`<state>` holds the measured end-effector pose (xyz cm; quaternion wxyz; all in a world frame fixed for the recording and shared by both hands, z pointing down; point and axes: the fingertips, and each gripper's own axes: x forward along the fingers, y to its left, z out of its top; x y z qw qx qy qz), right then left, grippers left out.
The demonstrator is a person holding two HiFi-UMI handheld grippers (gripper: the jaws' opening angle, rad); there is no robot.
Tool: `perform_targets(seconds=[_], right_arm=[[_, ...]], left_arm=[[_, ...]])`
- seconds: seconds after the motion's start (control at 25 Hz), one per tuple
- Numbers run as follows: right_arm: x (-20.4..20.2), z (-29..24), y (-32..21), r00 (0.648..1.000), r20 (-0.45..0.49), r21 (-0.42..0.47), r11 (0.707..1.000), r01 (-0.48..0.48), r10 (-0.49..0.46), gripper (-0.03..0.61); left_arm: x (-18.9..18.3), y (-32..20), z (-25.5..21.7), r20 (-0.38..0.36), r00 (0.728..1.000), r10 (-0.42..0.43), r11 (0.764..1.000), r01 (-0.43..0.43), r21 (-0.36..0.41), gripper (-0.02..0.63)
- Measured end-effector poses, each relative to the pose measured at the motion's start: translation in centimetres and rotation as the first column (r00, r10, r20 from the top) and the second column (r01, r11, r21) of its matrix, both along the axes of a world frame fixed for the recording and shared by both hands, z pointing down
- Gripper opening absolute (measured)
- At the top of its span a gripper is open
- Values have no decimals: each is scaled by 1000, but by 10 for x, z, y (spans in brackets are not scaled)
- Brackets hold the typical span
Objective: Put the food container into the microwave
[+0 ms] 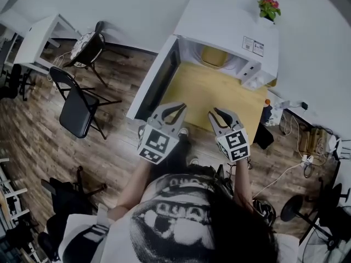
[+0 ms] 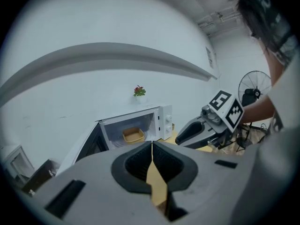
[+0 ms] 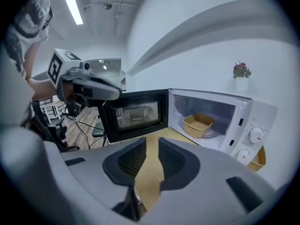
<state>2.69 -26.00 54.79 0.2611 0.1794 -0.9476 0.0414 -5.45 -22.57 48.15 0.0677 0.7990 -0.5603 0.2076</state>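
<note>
Container (image 3: 199, 124) sits inside the microwave (image 1: 230, 29), which stands at the far edge of the worktop (image 1: 208, 92). Door (image 3: 136, 112) is swung wide open twd the left edge. Nothing stands btwn the grippers and the cavity. A plant (image 1: 269, 7) is on top of the microwave, by the far right corner. A tan thing (image 3: 258, 159) lies just beside the microwave's right side, cut off at the picture's rim, so can't tell what it is. Off the worktop there's a folding chair (image 1: 77, 106) on the wood floor (image 1: 33, 130) to the left, and a fan (image 2: 255, 86) to the right.

In the head view the microwave's top covers most of the cavity, so the container is only a dim tan patch there. The gripper views show it clearly. The person (image 1: 181, 223) fills the bottom of the head view and hides most of both arms. The grippers cover the worktop's near edge.

Both grippers hover side by side over the near edge, pointed at the microwave and apart from each other. Left gripper (image 1: 174, 113): jaw tips pressed together, nothing held. Right gripper (image 1: 222, 116): jaws a narrow slit apart, nothing btwn them, only worktop showing thru.
</note>
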Motion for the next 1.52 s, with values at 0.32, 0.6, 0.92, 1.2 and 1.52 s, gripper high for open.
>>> perform_targets(seconds=[0.32,0.6,0.92,1.2,1.52], right_arm=[[26,-19,44,998,45,29,998,51,-52,71],[44,-32,76,992,82,47,994,94,-98,69],[55,-55,98,980,165,66,993,98,-108,8],[67,-62,106,977,189,92,992,85,-102,-6],[74,-64,110,974,206,93,992,80,-98,-2]], left_arm=[[12,40,-6,41,995,-95,994,93,53,6],[45,65,-12,70,992,-101,991,93,99,6],[72,84,-22,93,992,-80,981,62,186,6],[90,86,-18,110,993,-40,980,17,200,6],[94,89,-14,112,993,-28,979,5,202,5]])
